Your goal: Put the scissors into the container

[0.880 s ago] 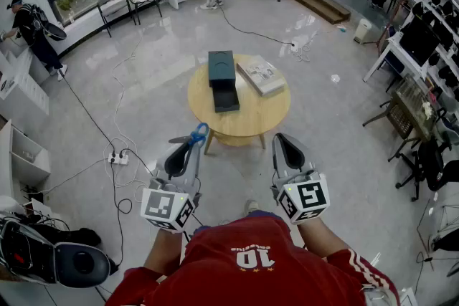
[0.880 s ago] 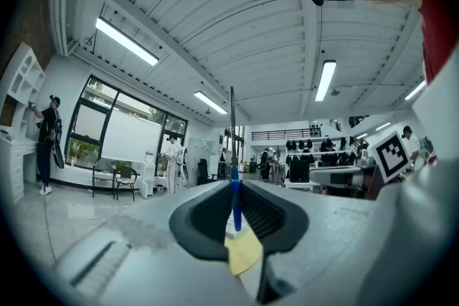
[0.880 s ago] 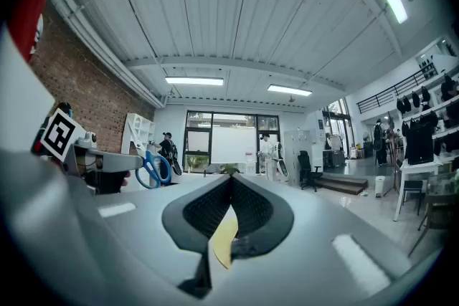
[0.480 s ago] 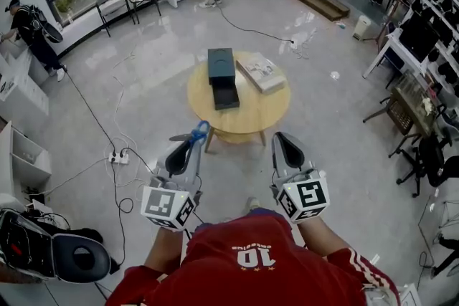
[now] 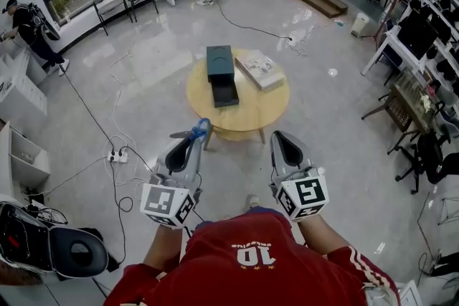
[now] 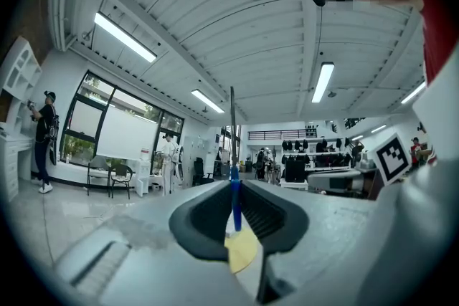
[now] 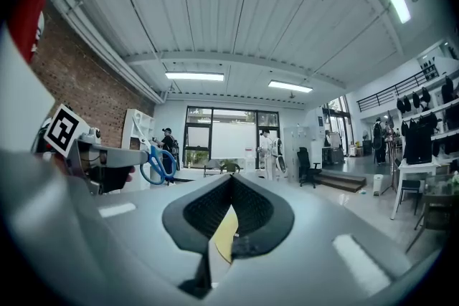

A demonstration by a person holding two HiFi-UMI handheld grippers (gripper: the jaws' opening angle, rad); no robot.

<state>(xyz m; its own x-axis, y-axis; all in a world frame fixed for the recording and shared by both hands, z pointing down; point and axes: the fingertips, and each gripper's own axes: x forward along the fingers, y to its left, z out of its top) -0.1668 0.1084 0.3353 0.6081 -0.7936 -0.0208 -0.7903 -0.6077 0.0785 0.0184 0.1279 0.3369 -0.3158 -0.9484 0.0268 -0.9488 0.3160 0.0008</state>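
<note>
My left gripper (image 5: 188, 144) is shut on a pair of blue-handled scissors (image 5: 196, 132). In the left gripper view the blue scissors (image 6: 234, 198) stand pinched between the two dark pads, the blade pointing up. From the right gripper view the scissors (image 7: 153, 163) show at the left, handles outward. My right gripper (image 5: 281, 143) is shut with nothing in it, level with the left one. Both hang over the floor, short of the round wooden table (image 5: 247, 113). On the table lie a dark box-shaped container (image 5: 219, 60) and a black tray (image 5: 224, 92) just in front of it.
A pale flat book (image 5: 261, 72) lies on the table's right half. Cables and a power strip (image 5: 118, 156) run across the floor at left. A person (image 5: 29, 25) stands at the far left by white shelves. Desks and office chairs line the right side.
The table has drifted slightly up and left in the head view. Both grippers keep their places, and the left one still grips the scissors.
</note>
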